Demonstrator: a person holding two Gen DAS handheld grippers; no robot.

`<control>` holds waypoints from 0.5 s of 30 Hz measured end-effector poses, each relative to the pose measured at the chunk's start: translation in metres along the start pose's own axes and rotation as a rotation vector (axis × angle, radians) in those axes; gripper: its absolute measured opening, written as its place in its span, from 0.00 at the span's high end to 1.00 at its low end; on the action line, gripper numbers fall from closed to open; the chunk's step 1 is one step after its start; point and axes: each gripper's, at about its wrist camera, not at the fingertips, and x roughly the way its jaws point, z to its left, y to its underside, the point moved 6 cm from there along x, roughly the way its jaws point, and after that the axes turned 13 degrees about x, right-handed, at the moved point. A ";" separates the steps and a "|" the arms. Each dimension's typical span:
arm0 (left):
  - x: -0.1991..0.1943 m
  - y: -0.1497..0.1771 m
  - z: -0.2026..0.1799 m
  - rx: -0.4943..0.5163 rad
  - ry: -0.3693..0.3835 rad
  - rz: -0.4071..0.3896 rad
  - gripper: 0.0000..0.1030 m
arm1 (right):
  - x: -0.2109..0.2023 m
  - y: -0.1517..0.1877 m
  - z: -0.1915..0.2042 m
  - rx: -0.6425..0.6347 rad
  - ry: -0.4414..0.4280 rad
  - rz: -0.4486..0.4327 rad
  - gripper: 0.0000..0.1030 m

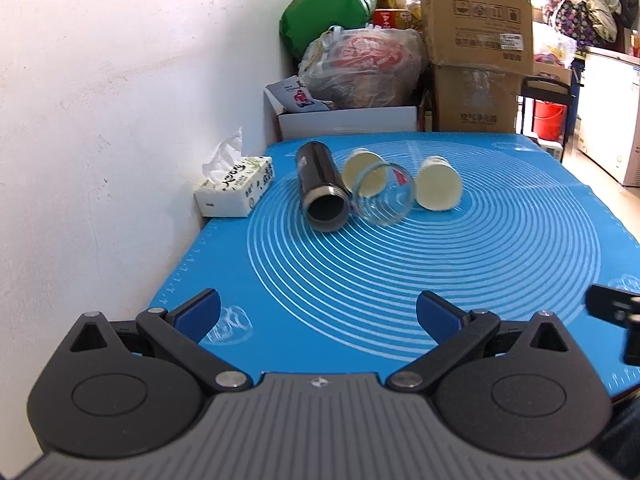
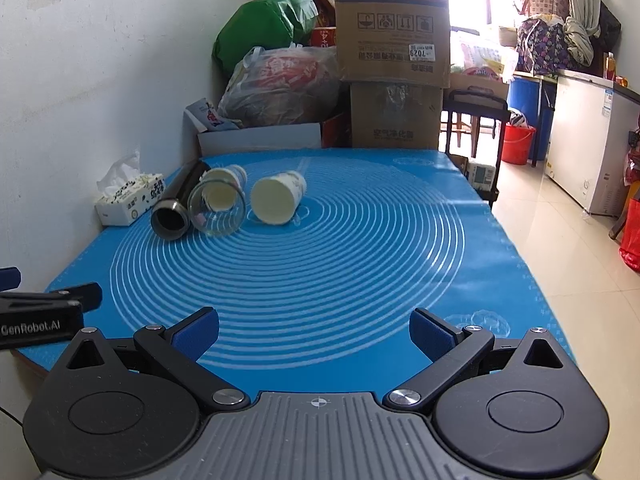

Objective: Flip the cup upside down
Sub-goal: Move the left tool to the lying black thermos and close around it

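**No cup gripped yet; the flip is not begun**

Four vessels are seen lying on their sides in a loose row on the blue mat (image 2: 360,264), toward its far left corner, close to the wall. A dark metal flask (image 1: 320,190) lies leftmost, its open mouth turned toward the cameras. Just beside it, and apparently touching, lies a clear glass cup (image 1: 384,200). Behind the glass a paper cup (image 1: 362,164) is partly hidden. A second paper cup (image 1: 438,186) lies a little apart on the right, its open mouth facing the near edge.

The left gripper (image 1: 318,312) is held over the near edge of the mat, its jaws spread wide with nothing between them. The right gripper (image 2: 314,326) is held likewise over the near edge, jaws spread and empty. Both are well apart from the cups.

Nothing of the task is judged done: no cup stands mouth-down. The approach, the grasp, the turning and the setting down are all left. Which cup is meant cannot be told. A tissue box (image 1: 236,190) stands off the mat's left edge against the wall.
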 end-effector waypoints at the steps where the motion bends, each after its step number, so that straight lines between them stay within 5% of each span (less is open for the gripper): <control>1: 0.003 -0.004 0.002 0.007 0.005 0.006 0.00 | 0.001 -0.005 0.000 -0.001 0.000 -0.005 0.00; 15: 0.115 -0.080 0.048 -0.082 0.010 0.082 0.00 | 0.052 -0.080 -0.009 0.094 -0.007 -0.015 0.00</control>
